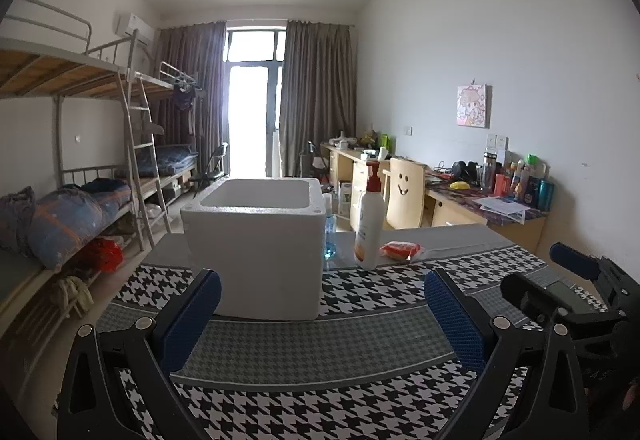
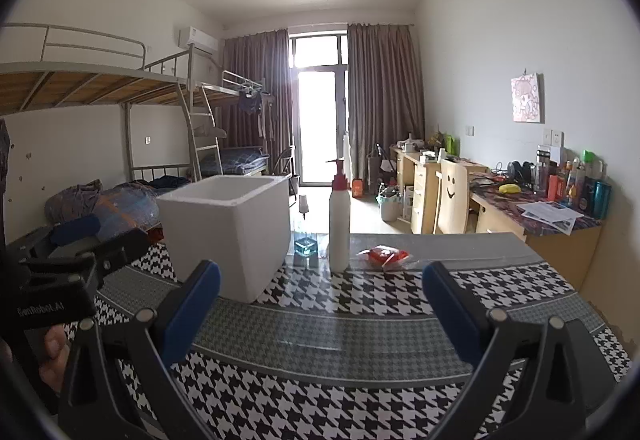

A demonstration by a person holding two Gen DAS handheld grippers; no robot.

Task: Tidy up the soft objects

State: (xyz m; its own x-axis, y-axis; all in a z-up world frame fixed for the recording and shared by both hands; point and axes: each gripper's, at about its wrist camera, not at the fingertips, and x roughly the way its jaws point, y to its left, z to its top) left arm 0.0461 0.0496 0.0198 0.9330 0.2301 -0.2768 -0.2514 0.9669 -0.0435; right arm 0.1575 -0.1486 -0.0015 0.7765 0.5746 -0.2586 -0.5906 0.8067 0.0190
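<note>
Lying target: a red soft packet [image 2: 383, 255] sat mid-frame, just right of the pump bottle [image 2: 339, 216], apparently awaiting collection.
Bin: the white foam box [image 2: 228, 236] stood open-topped left of centre, likely the destination.
Surface: a houndstooth table [image 2: 320, 400] carried everything.
Right gripper [image 2: 321, 308]: spread fully, holding nothing.
Left gripper [image 1: 322, 314]: spread wide, empty, touching nothing.

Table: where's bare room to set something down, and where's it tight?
Free: the houndstooth table between both open tools and the foam box; also right of the red packet. Tight: the back row, where box, blue glass bottle, pump bottle and packet stand.
</note>
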